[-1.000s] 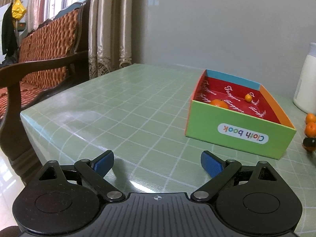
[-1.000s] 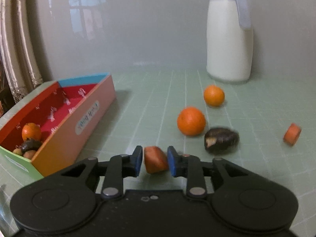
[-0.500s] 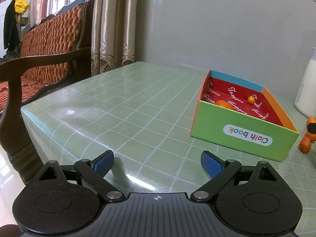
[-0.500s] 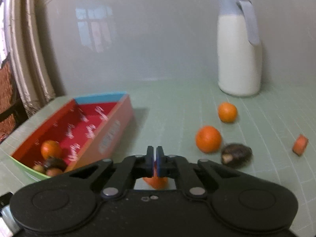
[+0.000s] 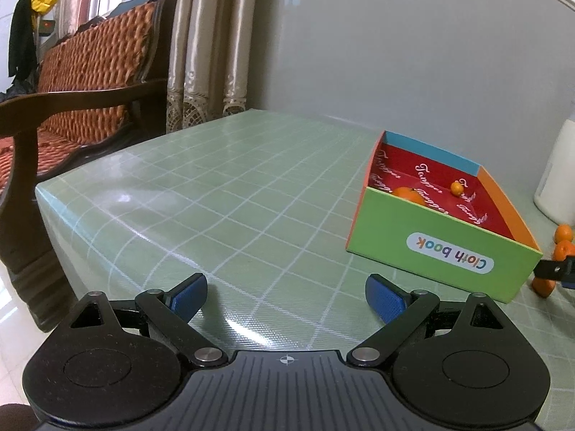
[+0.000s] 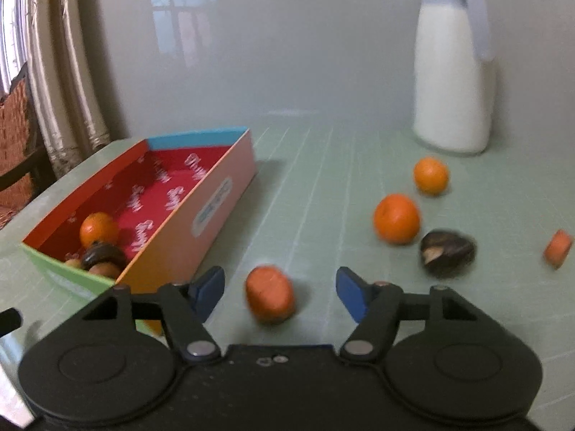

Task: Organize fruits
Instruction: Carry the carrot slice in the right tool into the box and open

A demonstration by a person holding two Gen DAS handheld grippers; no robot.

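Note:
A colourful open box (image 6: 215, 194) with a red inside sits on the green table; it also shows in the left wrist view (image 5: 445, 251). It holds an orange (image 6: 97, 228), a dark fruit (image 6: 102, 254) and small brown pieces. My right gripper (image 6: 278, 289) is open, with an orange carrot piece (image 6: 269, 298) lying on the table between its fingers. Two oranges (image 6: 396, 218) (image 6: 430, 175), a dark fruit (image 6: 447, 251) and another carrot piece (image 6: 558, 248) lie to the right. My left gripper (image 5: 285, 294) is open and empty above the table, left of the box.
A white jug (image 6: 453, 64) stands at the back right by the wall. A wooden sofa (image 5: 72, 82) and curtains (image 5: 208, 43) stand beyond the table's left edge. The table edge (image 5: 46, 197) is near the left gripper.
The right gripper held the carrot piece, then shut fully as the piece slipped down, and now is open with the piece on the table. The left gripper has barely moved.

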